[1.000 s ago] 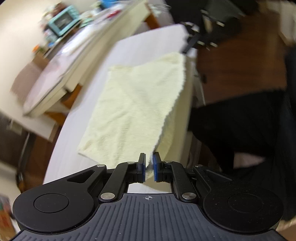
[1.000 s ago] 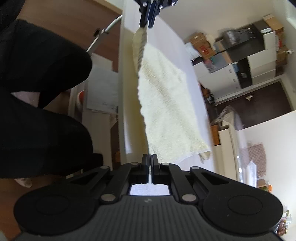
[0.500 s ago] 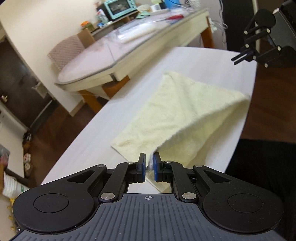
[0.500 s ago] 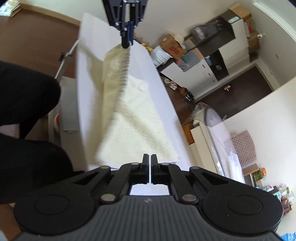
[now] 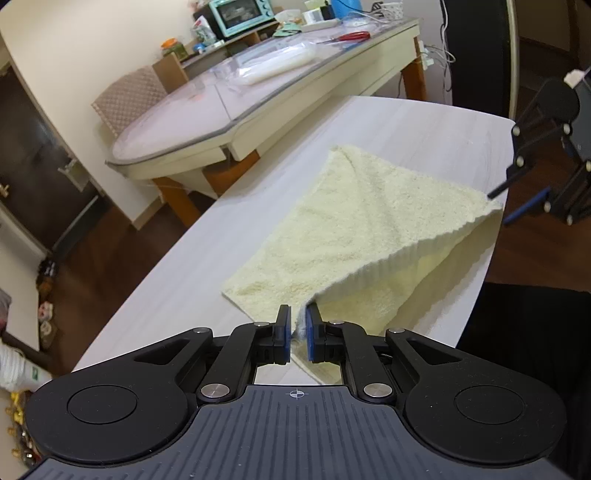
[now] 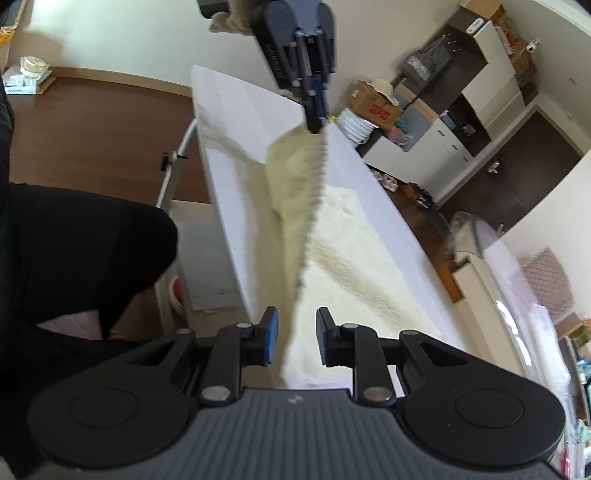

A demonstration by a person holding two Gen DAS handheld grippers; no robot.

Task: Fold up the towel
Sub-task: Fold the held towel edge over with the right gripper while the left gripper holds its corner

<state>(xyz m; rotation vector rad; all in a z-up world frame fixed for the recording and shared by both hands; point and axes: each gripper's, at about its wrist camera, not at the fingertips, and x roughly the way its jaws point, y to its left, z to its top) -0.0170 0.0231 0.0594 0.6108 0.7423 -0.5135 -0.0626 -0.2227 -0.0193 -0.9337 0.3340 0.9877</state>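
Observation:
A pale yellow towel (image 5: 369, 229) lies on the white table (image 5: 424, 125), its near edge lifted and folded over the rest. My left gripper (image 5: 297, 330) is shut on the towel's near corner. It also shows in the right wrist view (image 6: 316, 122) at the far end of the raised edge. My right gripper (image 6: 293, 341) is open, its jaws parted on either side of the towel's (image 6: 354, 258) edge, not pinching it. In the left wrist view the right gripper (image 5: 502, 205) is beside the towel's far right corner.
A larger glass-topped table (image 5: 258, 85) with a toaster oven (image 5: 236, 16) and clutter stands beyond the white table. A chair (image 5: 129, 99) is at its left. A person's dark-clothed legs (image 6: 74, 251) are beside the table's near edge. Cabinets and boxes (image 6: 373, 107) line the far wall.
My right gripper has opened and let go of its towel corner. Both grippers carried the lifted edge over the towel, away from the table's near edge. The left gripper still holds its corner.

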